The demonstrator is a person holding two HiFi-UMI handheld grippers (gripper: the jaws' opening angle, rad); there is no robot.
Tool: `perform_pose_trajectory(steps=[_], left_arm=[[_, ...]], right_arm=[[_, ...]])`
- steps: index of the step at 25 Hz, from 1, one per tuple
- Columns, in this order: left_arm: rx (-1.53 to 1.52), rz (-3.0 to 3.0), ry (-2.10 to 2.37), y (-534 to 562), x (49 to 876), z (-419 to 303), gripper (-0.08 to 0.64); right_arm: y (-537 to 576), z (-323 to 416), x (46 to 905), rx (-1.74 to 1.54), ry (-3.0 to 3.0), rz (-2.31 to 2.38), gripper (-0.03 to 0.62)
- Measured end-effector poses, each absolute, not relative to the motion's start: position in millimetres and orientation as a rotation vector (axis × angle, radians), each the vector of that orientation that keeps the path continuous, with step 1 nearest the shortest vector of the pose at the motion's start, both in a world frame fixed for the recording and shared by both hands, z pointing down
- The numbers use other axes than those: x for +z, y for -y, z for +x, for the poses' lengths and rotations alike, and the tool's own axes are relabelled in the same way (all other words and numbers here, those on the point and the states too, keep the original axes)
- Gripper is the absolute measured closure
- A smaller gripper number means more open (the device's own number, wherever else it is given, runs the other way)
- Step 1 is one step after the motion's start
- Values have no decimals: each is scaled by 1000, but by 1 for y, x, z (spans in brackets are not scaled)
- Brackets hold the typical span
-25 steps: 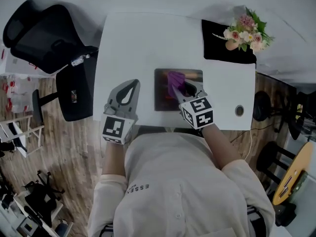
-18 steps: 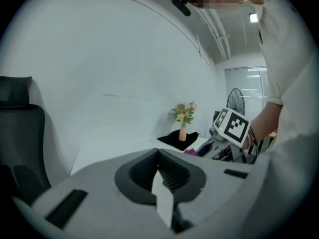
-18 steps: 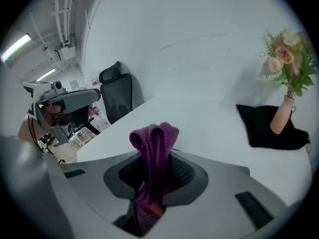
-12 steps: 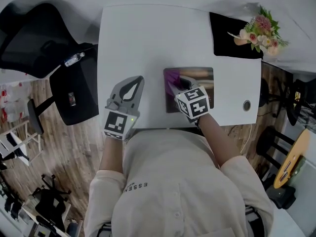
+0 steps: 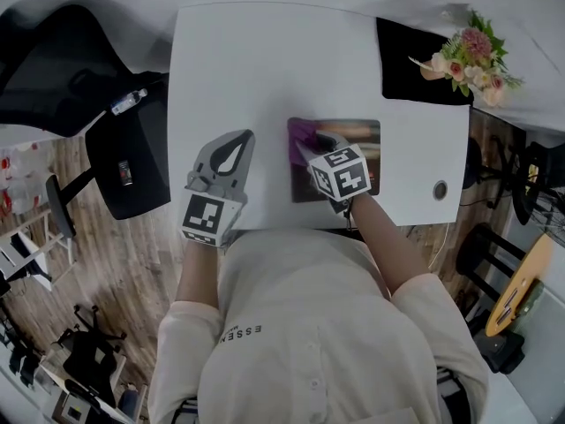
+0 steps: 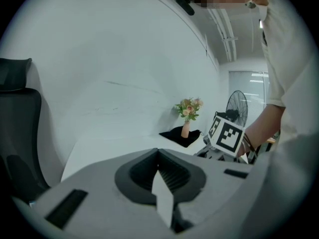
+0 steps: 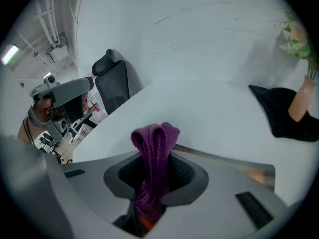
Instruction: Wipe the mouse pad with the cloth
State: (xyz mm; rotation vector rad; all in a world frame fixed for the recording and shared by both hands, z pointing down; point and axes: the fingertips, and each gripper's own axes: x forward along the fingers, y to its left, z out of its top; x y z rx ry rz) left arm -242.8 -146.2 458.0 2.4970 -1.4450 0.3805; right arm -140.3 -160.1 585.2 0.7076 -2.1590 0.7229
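Note:
A dark mouse pad (image 5: 353,131) lies on the white table (image 5: 256,69), near its front edge. My right gripper (image 5: 309,145) is shut on a purple cloth (image 5: 303,134) that rests on the pad's left part. In the right gripper view the cloth (image 7: 152,158) stands folded between the jaws, with the pad's edge (image 7: 224,159) just beyond. My left gripper (image 5: 230,154) sits on the table left of the pad, shut with nothing in it; in the left gripper view its jaws (image 6: 160,183) meet.
A black cloth (image 5: 415,64) with a small vase of flowers (image 5: 468,60) sits at the table's far right corner. A round grommet (image 5: 440,188) is near the front right. A black office chair (image 5: 79,78) stands left of the table.
The right gripper has dragged the cloth from the pad's middle toward its left edge. The left gripper has stayed put.

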Motion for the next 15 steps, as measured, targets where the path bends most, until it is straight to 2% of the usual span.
perform_pose_trajectory(steps=[15], left_arm=[[441,2497,1457,150,454,-166,560]], right_arm=[[177,-60,591,736,2166,701,485]])
